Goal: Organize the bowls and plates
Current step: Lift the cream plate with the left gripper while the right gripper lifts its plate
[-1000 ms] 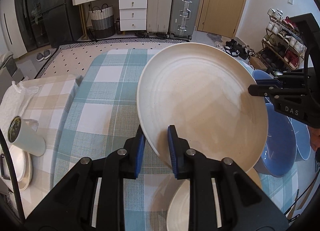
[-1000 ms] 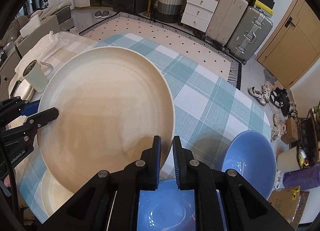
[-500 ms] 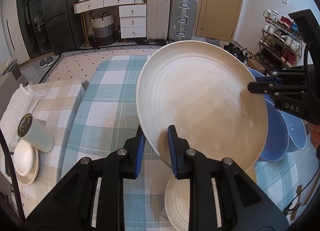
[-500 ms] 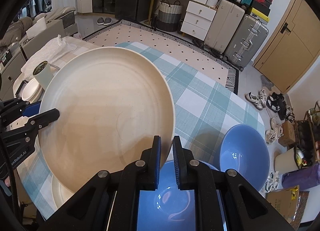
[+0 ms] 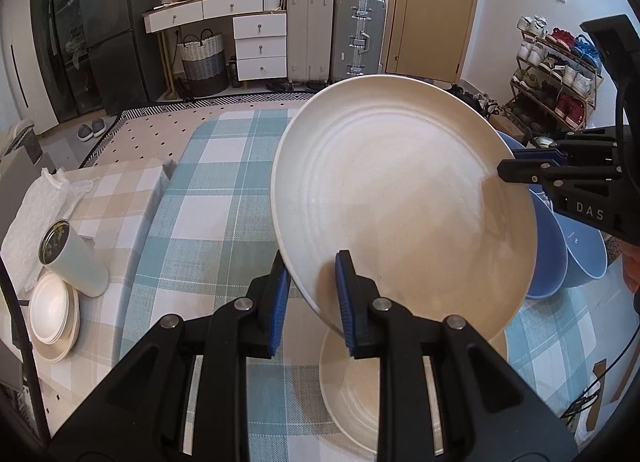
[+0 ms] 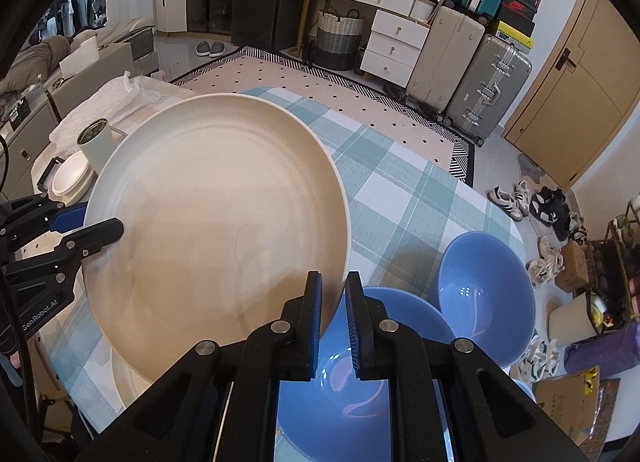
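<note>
Gripping opposite rim edges: left gripper and right gripper both clamp the large cream plate, held aloft above a smaller cream plate, beside blue bowls. Step: carrying. Next: level lowering onto a stack.

Right claw clamped on near rim of large cream plate, held tilted above checked worktop. Left claw grips opposite rim. Two blue bowls below, right.
</note>
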